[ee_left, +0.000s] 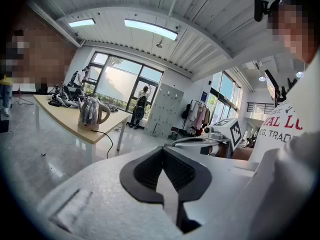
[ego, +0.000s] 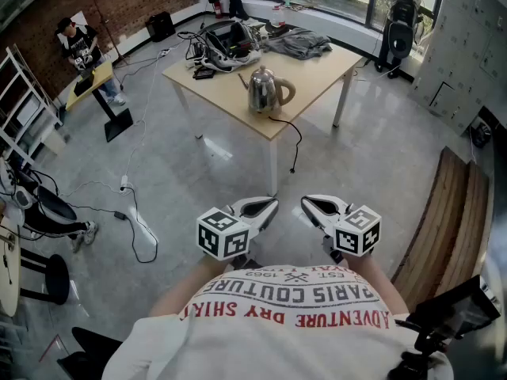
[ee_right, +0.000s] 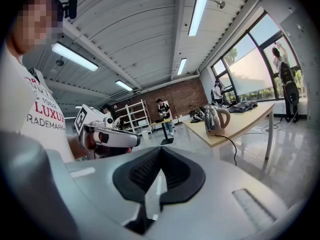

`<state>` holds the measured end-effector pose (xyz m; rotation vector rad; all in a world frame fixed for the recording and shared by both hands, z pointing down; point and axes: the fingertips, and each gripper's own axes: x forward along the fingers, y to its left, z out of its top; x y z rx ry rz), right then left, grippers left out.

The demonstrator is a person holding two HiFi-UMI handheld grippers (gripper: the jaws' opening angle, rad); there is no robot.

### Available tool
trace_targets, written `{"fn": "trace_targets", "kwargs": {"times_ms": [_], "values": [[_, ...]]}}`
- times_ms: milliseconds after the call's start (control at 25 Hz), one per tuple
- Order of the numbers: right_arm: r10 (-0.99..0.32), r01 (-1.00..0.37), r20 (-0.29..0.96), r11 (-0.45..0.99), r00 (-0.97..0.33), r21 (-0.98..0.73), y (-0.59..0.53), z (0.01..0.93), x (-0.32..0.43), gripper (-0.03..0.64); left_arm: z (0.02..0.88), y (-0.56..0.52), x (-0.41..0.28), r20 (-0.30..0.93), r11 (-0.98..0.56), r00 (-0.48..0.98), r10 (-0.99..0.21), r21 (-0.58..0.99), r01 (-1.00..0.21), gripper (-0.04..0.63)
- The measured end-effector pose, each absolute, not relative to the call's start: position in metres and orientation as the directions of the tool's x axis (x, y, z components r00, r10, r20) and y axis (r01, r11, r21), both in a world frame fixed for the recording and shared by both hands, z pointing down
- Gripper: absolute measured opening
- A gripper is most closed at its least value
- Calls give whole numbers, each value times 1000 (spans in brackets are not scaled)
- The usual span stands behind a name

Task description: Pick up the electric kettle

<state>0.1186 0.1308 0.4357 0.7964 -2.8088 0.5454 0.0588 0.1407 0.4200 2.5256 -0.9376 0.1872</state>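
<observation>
A shiny steel electric kettle (ego: 266,90) with a beige handle stands on its base near the front edge of a light wooden table (ego: 317,74); its black cord hangs off the edge. The kettle (ee_left: 92,113) also shows far off in the left gripper view, and the kettle (ee_right: 215,120) likewise in the right gripper view. My left gripper (ego: 272,205) and right gripper (ego: 306,204) are held side by side close to my chest, well short of the table. Both are shut with nothing between the jaws.
Cables and gear (ego: 226,42) and a grey garment (ego: 299,43) lie on the far part of the table. Cords (ego: 131,212) trail over the grey floor at left. A wooden bench (ego: 444,220) runs along the right. People stand in the far corners.
</observation>
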Motion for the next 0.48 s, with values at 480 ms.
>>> {"fn": "trace_targets", "kwargs": {"times_ms": [480], "values": [[-488,-552,266,780,-832,-296,136,442,130,-2,426,145,69,271,-671,766,-583,371,-642,0]]}}
